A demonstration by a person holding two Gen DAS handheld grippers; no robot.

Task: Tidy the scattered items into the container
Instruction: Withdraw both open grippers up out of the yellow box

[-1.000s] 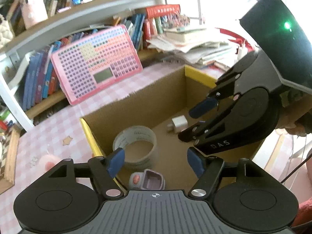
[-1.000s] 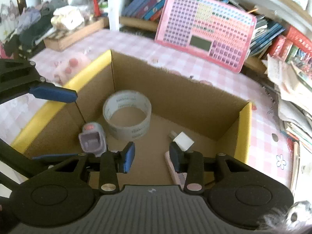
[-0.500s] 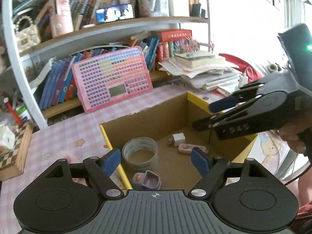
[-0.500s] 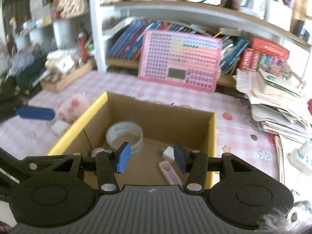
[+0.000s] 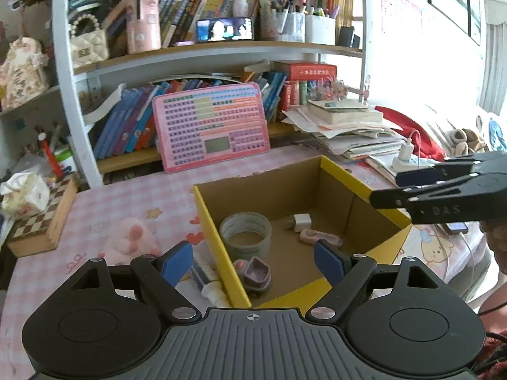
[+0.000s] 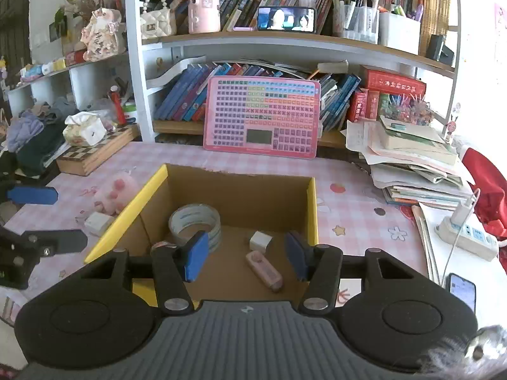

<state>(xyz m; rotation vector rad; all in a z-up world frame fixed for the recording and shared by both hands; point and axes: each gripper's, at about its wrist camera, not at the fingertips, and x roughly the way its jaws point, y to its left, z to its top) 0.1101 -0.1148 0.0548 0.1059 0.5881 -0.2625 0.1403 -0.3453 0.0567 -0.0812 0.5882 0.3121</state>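
Right wrist view: no writing is legible; pink checked tablecloth (image 6: 355, 202) below bookshelves (image 6: 285, 41); cardboard box (image 6: 312, 209) at centre holds tape roll (image 6: 193, 221); both claws, right gripper (image 6: 245, 255) and left gripper (image 5: 253, 261), have just been opening, empty.

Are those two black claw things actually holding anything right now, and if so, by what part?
Nothing is held. The left hand-held gripper and the right hand-held gripper both stand open and empty, their jaws having just been opening above the cardboard box.
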